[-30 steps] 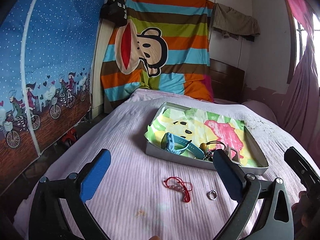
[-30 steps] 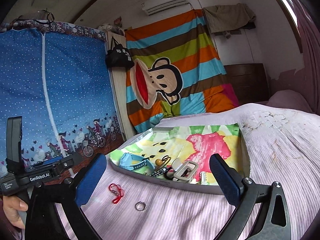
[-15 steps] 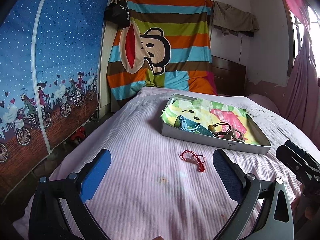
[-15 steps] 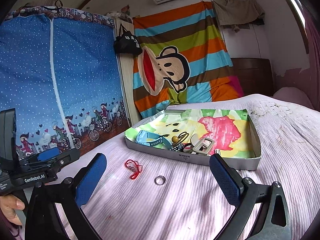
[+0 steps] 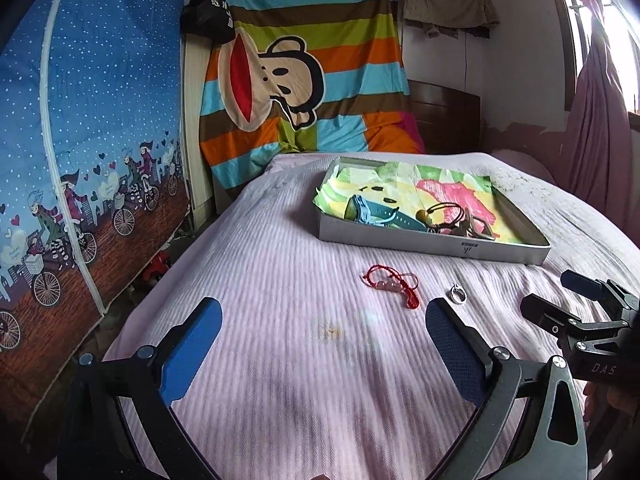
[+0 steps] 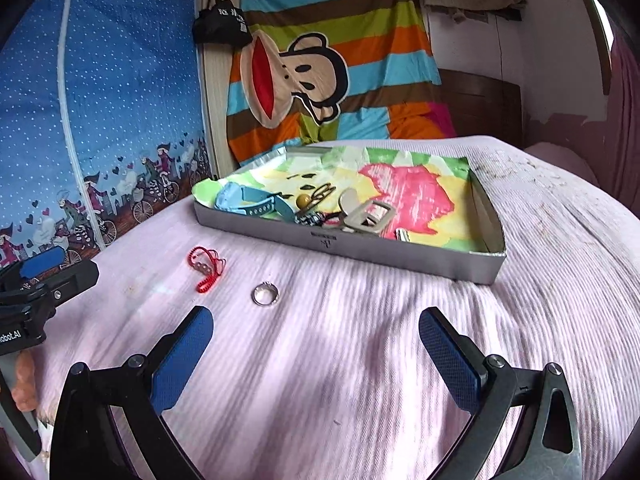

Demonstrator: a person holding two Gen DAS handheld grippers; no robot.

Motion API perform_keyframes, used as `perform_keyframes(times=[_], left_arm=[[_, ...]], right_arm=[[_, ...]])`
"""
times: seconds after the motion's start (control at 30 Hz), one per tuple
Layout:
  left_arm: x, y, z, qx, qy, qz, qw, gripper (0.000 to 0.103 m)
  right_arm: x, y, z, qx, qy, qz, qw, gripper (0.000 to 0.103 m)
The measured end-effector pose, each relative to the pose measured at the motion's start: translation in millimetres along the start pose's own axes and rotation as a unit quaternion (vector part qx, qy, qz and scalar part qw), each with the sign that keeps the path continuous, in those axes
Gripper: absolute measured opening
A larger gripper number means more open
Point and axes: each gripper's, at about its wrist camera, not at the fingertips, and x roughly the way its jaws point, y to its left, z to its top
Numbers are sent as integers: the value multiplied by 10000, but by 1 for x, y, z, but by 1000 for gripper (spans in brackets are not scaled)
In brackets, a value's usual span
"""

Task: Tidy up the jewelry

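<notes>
Plainly set up for a pick: left gripper (image 5: pixel 322 344) and right gripper (image 6: pixel 316 354) both held low over the pink bedspread (image 6: pixel 400 360), jaws spread wide and gripping nothing; red string bracelet (image 6: pixel 206 266) and silver ring (image 6: pixel 265 294) lying loose on the cover, near each other but apart, just short of the grey tray (image 6: pixel 400 254); blue watch (image 6: pixel 250 202) and other trinkets already gathered inside, so probably two pieces left to move.
</notes>
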Motion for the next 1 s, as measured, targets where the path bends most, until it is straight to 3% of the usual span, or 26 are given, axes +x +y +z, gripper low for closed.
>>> perform_keyframes(times=[0.1, 0.2, 0.27, 0.4, 0.53, 0.77, 1.0], left_arm=[[14, 0, -1, 57, 229, -73, 9997, 100], [26, 1, -1, 39, 435, -141, 9989, 100], [32, 1, 1, 42, 511, -189, 9985, 100], [44, -4, 3, 148, 647, -274, 9974, 97], [56, -11, 4, 239, 752, -317, 9964, 84], [91, -8, 8, 5, 1195, -519, 9915, 64], [109, 1, 18, -353, 1205, -913, 9879, 49]], right_arm=[[5, -8, -3, 170, 114, 13, 9998, 103], [6, -8, -4, 186, 148, 66, 9997, 88], [8, -7, -5, 143, 196, 135, 9996, 72], [17, -4, -4, 111, 374, 336, 9987, 58], [25, -3, -4, 95, 494, 500, 9975, 42], [35, 3, -4, 44, 578, 697, 9959, 32], [48, 9, 0, -66, 656, 800, 9946, 30]])
